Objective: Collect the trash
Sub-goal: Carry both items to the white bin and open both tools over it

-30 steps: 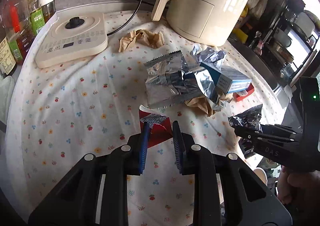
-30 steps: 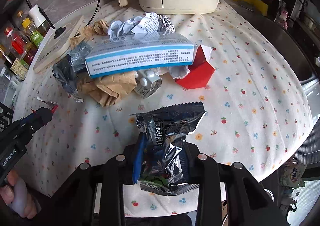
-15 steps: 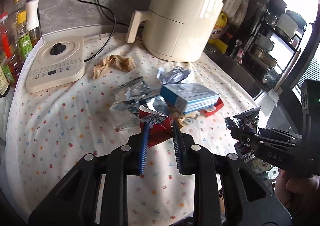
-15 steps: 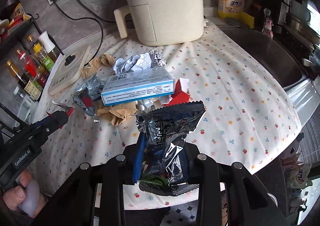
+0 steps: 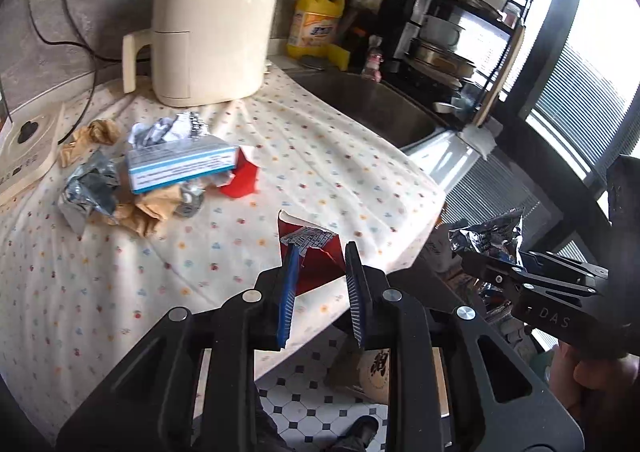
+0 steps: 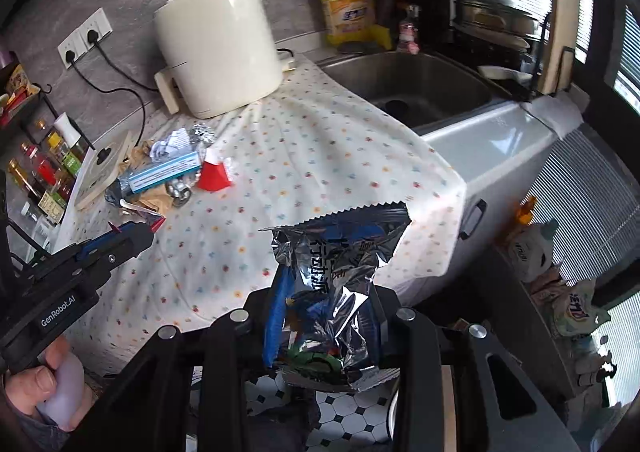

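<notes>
My left gripper is shut on a torn red carton scrap, held over the front edge of the flowered tablecloth. My right gripper is shut on a crinkled silver foil snack bag, held past the table edge above the tiled floor. In the left wrist view the same foil bag shows at the right. More trash lies far left on the cloth: a blue-and-white box, a red scrap, brown paper and crumpled foil.
A cream air fryer stands at the back of the table, with a steel sink and a yellow detergent bottle to its right. A flat white appliance and sauce bottles sit left. Bags stand on the floor at right.
Both grippers have pulled back from the trash pile, up and toward the table's front right edge, each still holding its piece. The floor now shows under them.
</notes>
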`<act>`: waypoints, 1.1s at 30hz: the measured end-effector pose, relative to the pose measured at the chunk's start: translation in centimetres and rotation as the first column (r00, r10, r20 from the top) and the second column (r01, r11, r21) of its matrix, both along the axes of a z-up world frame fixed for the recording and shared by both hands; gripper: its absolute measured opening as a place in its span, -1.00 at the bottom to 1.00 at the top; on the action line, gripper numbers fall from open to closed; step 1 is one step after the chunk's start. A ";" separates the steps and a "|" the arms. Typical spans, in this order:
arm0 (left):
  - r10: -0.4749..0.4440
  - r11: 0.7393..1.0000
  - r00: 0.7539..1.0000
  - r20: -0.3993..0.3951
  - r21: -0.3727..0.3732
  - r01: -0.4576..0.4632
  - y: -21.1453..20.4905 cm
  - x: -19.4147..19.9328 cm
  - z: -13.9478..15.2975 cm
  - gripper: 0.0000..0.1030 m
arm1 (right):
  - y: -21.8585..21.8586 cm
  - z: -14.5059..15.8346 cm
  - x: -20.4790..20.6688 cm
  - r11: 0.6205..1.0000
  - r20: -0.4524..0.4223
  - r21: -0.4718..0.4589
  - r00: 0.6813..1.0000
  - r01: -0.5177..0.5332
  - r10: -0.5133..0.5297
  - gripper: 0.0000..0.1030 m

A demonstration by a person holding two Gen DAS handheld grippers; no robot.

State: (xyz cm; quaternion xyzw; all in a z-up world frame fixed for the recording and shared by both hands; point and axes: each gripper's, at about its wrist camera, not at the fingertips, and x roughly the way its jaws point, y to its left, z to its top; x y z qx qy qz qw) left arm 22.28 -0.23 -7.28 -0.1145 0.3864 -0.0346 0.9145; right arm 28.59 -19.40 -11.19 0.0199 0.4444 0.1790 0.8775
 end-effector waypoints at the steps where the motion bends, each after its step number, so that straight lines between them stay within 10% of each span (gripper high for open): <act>1: -0.015 1.000 1.000 -0.001 -0.002 0.015 -1.1 0.0 0.0 -0.54 | -1.2 -0.1 -0.2 1.000 -0.003 0.001 1.000 0.016 -0.016 -0.35; 18: -0.250 0.968 0.963 -0.103 -0.043 0.246 -17.2 -0.4 -4.3 -0.54 | -17.1 -5.6 -4.7 0.979 -0.139 -0.010 0.969 0.205 -0.204 -0.25; 25: -0.302 0.953 0.939 -0.166 -0.057 0.296 -21.8 -1.6 -7.5 -0.54 | -20.8 -8.6 -6.5 0.981 -0.201 -0.011 0.961 0.195 -0.193 0.48; 33: -0.324 0.946 0.923 -0.208 -0.072 0.316 -25.1 -1.8 -9.8 -0.54 | -25.6 -8.9 -7.8 0.962 -0.178 -0.060 0.946 0.265 -0.271 0.68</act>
